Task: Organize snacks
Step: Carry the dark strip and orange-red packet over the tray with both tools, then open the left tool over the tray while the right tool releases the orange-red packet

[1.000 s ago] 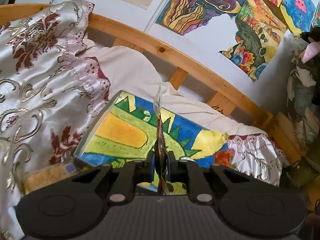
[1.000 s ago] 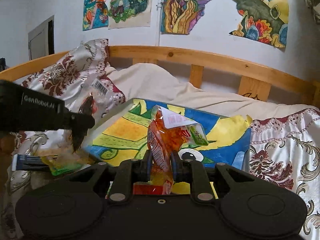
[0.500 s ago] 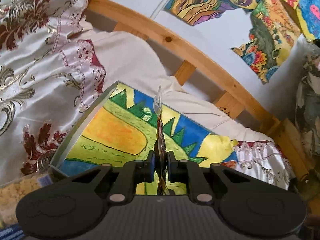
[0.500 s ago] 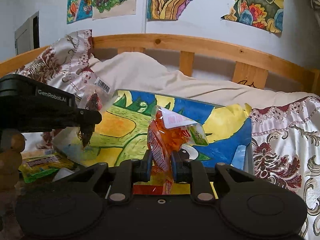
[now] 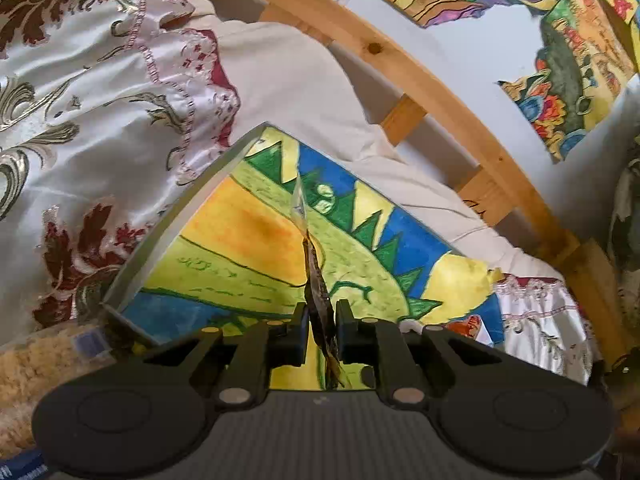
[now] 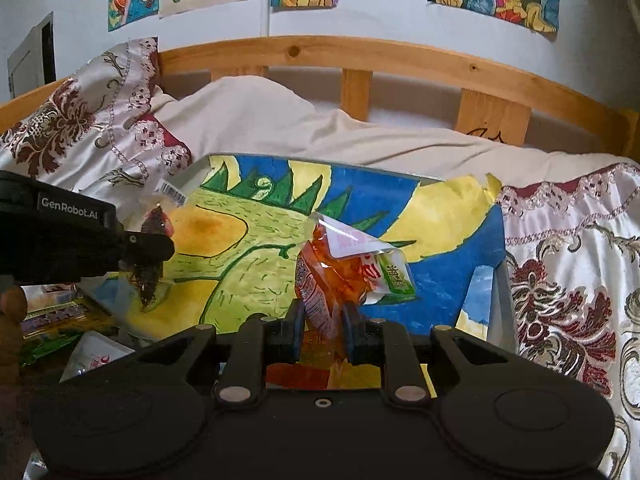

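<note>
Left wrist view: the left gripper [image 5: 322, 330] pinches a thin, dark see-through snack packet [image 5: 318, 288] above the shallow box lined with a bright painted paper [image 5: 240, 236]. Lower it well inside before letting go.

Right wrist view: the right gripper [image 6: 322, 330] squeezes a crinkly orange snack packet [image 6: 340, 272] above the same box [image 6: 440, 220]. Drop it beside the other, not on top.

two wrist views, each looking forward along its own fingers, close over the painted box [image 5: 248, 240].
both face the wooden headboard [image 6: 360, 56] beyond; the left view sits tilted, and the right view catches the left gripper [image 6: 148, 248] at its left.
</note>
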